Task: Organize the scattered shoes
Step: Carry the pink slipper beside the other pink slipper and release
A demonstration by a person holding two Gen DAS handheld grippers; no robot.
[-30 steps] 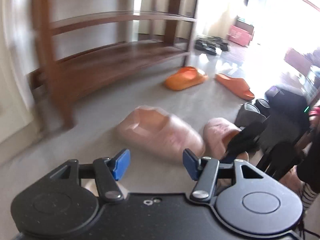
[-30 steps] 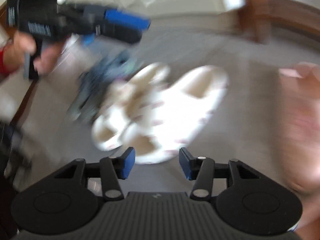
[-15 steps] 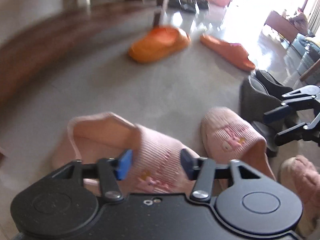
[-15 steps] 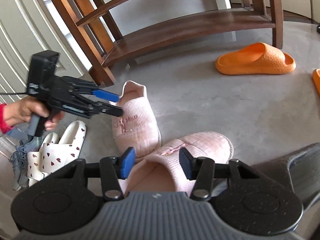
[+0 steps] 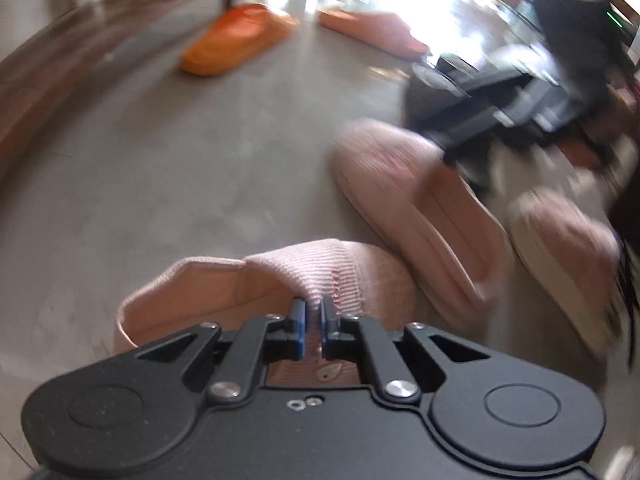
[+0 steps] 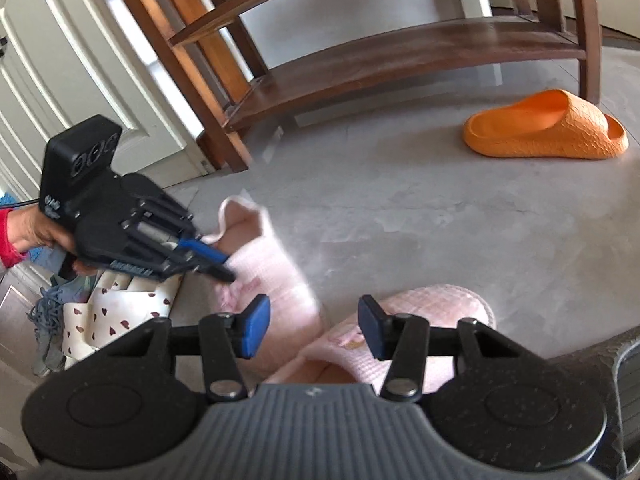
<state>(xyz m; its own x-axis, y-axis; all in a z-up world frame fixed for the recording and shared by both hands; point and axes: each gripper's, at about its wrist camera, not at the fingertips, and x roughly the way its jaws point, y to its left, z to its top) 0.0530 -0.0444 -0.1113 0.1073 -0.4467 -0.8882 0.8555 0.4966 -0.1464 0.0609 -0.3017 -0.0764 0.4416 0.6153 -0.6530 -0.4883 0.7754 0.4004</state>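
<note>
left gripper [image 5: 313, 320] pinches the near pink slipper's [image 5: 320, 272] upper edge — right gripper [image 6: 312, 330], jaws apart, holds nothing.

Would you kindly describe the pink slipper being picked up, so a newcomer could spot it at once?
Start at the wooden shoe rack; on the grey floor before it lie two pink knitted slippers. The gripped slipper is the one nearer the rack's left leg. Unlike its twin, the left gripper has its jaws pinched on its upper.
</note>
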